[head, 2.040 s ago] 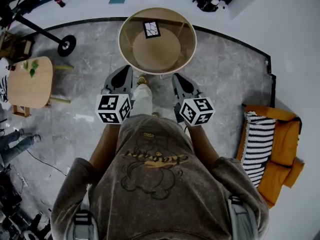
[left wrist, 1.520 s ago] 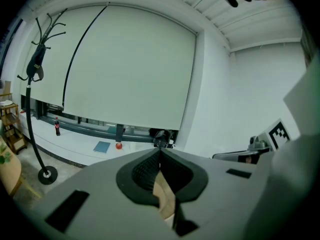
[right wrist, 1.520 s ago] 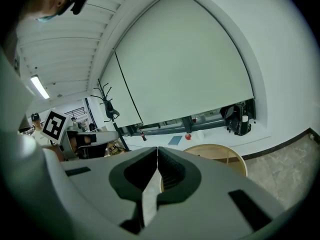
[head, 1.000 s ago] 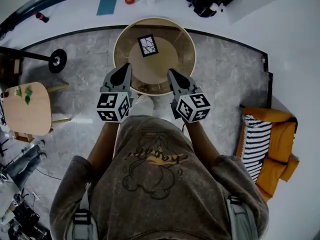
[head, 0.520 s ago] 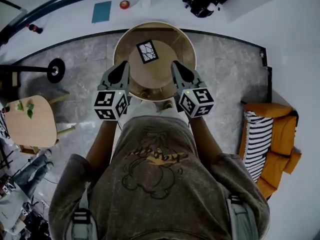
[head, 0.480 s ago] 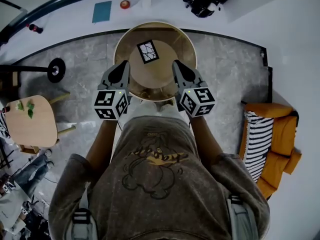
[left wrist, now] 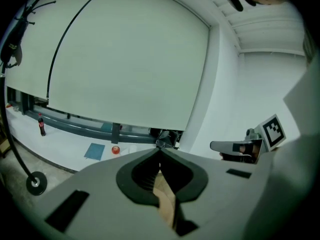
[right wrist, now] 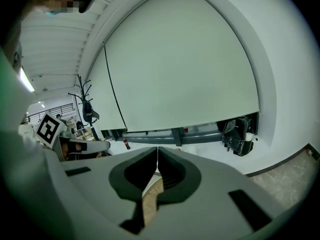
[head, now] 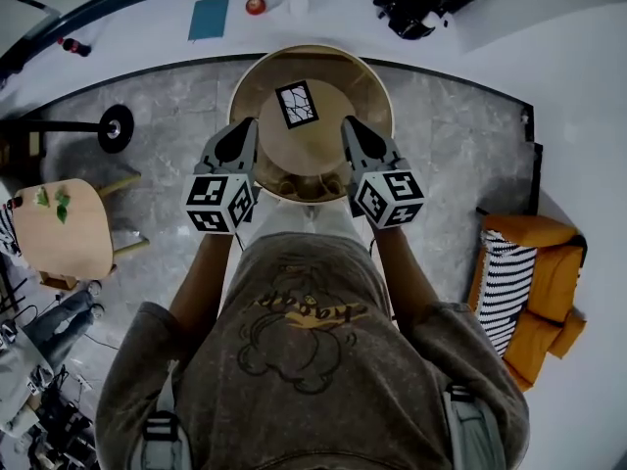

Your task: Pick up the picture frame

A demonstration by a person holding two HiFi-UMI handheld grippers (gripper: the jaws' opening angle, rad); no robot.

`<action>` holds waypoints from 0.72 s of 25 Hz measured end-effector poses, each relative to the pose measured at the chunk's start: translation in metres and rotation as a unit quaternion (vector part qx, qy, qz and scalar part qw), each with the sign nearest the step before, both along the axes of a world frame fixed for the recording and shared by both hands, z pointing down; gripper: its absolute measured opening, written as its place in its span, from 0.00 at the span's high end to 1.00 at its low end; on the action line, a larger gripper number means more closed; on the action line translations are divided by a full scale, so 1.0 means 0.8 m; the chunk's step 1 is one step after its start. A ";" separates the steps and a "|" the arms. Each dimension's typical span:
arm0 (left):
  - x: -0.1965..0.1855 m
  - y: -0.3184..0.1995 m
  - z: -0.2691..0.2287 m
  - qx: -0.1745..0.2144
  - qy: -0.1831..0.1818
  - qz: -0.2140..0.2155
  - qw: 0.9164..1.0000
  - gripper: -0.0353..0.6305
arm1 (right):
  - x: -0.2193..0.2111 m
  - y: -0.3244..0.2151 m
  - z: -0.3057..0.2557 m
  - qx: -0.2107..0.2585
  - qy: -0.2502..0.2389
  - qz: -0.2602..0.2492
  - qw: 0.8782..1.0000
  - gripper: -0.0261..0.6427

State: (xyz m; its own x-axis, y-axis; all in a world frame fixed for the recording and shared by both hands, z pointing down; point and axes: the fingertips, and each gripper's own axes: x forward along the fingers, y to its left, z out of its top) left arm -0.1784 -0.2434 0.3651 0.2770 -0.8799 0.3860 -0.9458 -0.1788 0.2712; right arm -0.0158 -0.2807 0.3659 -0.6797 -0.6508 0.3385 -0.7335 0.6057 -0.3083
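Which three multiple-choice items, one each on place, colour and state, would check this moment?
1. Where does the picture frame lie?
A. on the floor
B. on the round table
C. on a shelf

2. What colour is the armchair?
A. green
B. blue
C. orange

3. How do the left tool and the right tool stand?
A. both shut and empty
B. both wide open
C. both shut on the frame

Answers:
1 B: the frame lies flat on the tabletop, beyond both tools.
2 C: its cushions at the right of the head view are orange.
3 A: each gripper view shows the jaws together with nothing between them.
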 end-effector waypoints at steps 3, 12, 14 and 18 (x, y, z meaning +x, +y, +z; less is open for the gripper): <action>-0.001 -0.011 0.011 -0.005 0.001 -0.008 1.000 0.92 | -0.004 -0.011 0.014 -0.009 0.000 -0.009 1.000 0.93; -0.005 -0.057 0.062 -0.023 0.010 -0.027 0.999 0.92 | -0.024 -0.065 0.070 -0.033 0.004 -0.037 0.999 0.93; -0.005 -0.063 0.078 -0.029 0.014 -0.030 0.999 0.92 | -0.029 -0.073 0.085 -0.039 0.005 -0.043 0.998 0.93; -0.005 -0.081 0.118 -0.039 0.019 -0.037 0.998 0.92 | -0.038 -0.092 0.123 -0.047 0.010 -0.053 0.997 0.93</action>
